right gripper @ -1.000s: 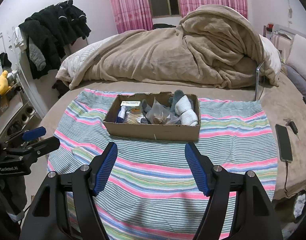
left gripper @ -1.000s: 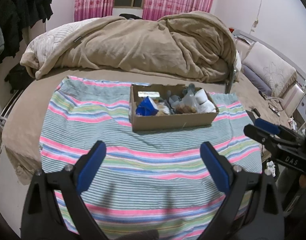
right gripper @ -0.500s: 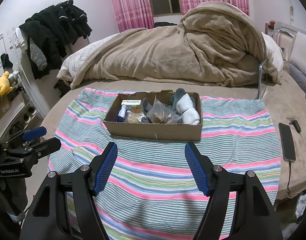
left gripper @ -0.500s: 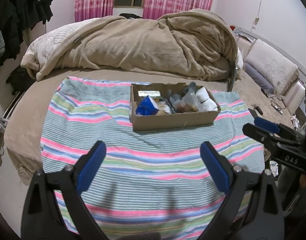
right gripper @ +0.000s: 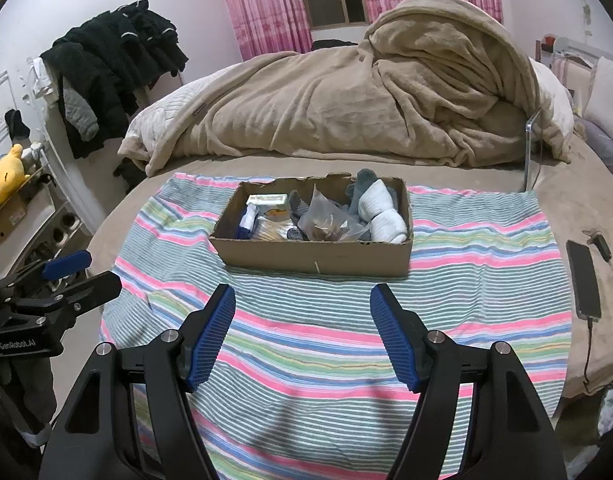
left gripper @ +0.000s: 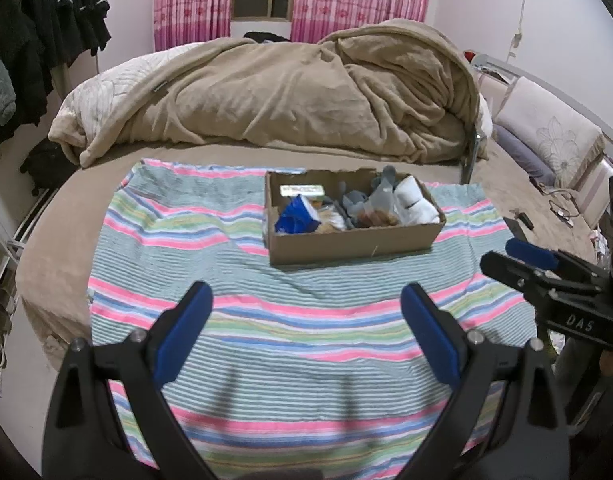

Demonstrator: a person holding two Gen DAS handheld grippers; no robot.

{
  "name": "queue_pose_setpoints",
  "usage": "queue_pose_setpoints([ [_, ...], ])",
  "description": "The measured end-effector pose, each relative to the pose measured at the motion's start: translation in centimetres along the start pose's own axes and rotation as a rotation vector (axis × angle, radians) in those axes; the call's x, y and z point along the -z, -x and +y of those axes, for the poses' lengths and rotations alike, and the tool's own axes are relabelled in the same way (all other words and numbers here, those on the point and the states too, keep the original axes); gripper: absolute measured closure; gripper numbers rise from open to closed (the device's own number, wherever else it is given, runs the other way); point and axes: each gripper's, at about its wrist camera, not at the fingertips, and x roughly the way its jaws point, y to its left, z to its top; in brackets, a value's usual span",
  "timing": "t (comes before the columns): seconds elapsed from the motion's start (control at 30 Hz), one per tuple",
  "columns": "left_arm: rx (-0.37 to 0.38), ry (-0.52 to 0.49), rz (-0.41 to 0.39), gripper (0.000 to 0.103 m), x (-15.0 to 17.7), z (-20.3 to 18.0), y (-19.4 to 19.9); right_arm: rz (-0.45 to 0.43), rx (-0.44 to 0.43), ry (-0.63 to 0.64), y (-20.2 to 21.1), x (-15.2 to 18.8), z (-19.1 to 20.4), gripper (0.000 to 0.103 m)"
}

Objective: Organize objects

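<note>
A shallow cardboard box [left gripper: 352, 242] sits on a striped cloth [left gripper: 290, 320] on the bed; it also shows in the right wrist view [right gripper: 314, 257]. It holds white rolled socks [right gripper: 382, 210], grey socks [right gripper: 360, 186], a clear bag of brown bits [right gripper: 326, 224], a blue packet [left gripper: 296, 220] and a white flat pack [left gripper: 302, 190]. My left gripper [left gripper: 306, 320] is open and empty, well short of the box. My right gripper [right gripper: 302, 320] is open and empty, just in front of the box. Each gripper shows at the edge of the other's view.
A heaped tan blanket [right gripper: 366, 96] lies behind the box. A black phone [right gripper: 583, 278] on a cable lies right of the cloth. Dark clothes [right gripper: 106, 68] hang at the left, by a shelf with a yellow plush [right gripper: 6, 172]. Pillows [left gripper: 546, 140] lie far right.
Both grippers have moved slightly toward the box and stay open. Nothing in the box has moved.
</note>
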Motion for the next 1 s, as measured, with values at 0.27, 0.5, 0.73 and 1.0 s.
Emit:
queue_pose_setpoints([
  [0.27, -0.002, -0.007, -0.016, 0.007, 0.0, -0.6, 0.6, -0.013, -0.001, -0.005, 0.7, 0.1, -0.1, 0.030],
  [0.5, -0.004, -0.004, -0.019, 0.007, 0.2, -0.6, 1.0, -0.016, -0.003, -0.002, 0.9, 0.2, 0.0, 0.030],
  [0.73, -0.011, -0.005, -0.024, 0.007, 0.4, -0.7, 1.2, -0.016, -0.002, -0.003, 1.0, 0.3, 0.0, 0.030],
  [1.0, -0.014, -0.003, -0.008, 0.007, 0.5, -0.7, 0.3, -0.006, -0.004, -0.008, 0.7, 0.3, -0.4, 0.030],
])
